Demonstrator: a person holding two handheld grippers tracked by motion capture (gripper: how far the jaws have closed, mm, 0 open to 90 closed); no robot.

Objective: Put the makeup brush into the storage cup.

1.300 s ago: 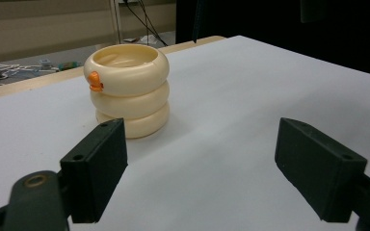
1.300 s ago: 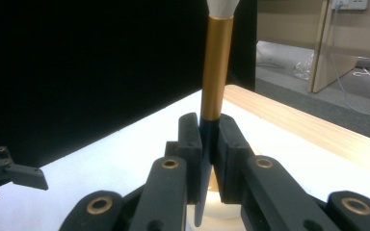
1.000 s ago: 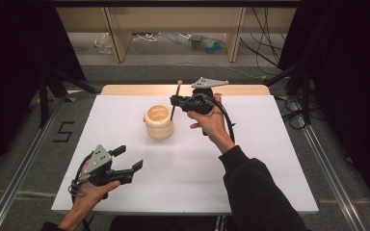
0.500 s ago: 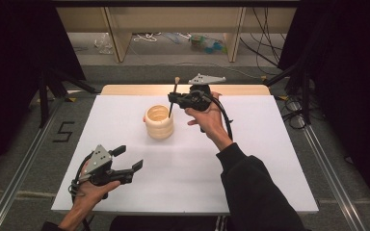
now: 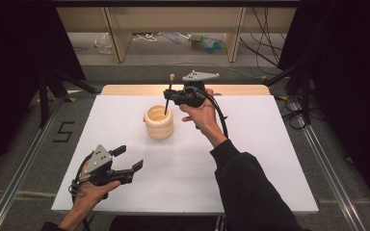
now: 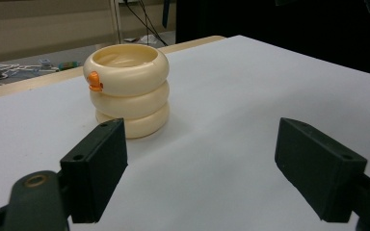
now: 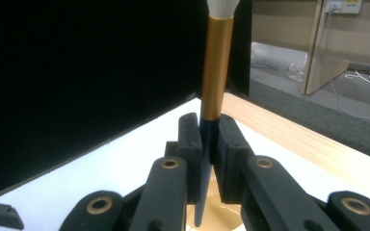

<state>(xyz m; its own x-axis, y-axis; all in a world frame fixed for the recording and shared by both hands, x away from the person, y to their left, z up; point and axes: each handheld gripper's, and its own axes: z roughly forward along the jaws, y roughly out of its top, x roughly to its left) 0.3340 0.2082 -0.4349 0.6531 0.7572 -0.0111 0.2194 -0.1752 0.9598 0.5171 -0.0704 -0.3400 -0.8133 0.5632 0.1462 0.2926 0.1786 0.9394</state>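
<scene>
**Brush held over ringed cup, tip inside the rim**

At near left of the white table [image 5: 250, 159], left gripper [image 5: 127, 160] low above the sheet, jaws spread wide, nothing between them, well apart from the cup. Ahead of those jaws in the left gripper view, open white surface up to the cream ringed cup [image 6: 127, 91], upright, an orange tab [image 6: 94, 82] on its top ring. Mid-table in the high view, same cup [image 5: 159, 123] alone on the sheet. Just right of it and above, right gripper [image 5: 169, 94] clamped shut on a makeup brush [image 5: 168, 95], pale bristles up, dark handle tip down inside the cup's mouth. Close-up from the right gripper view: gold ferrule [image 7: 217, 67] rising above the pads [image 7: 189, 144]. Beyond the far wooden edge [image 5: 125, 89], cables and litter on the floor [image 5: 183, 62].
</scene>
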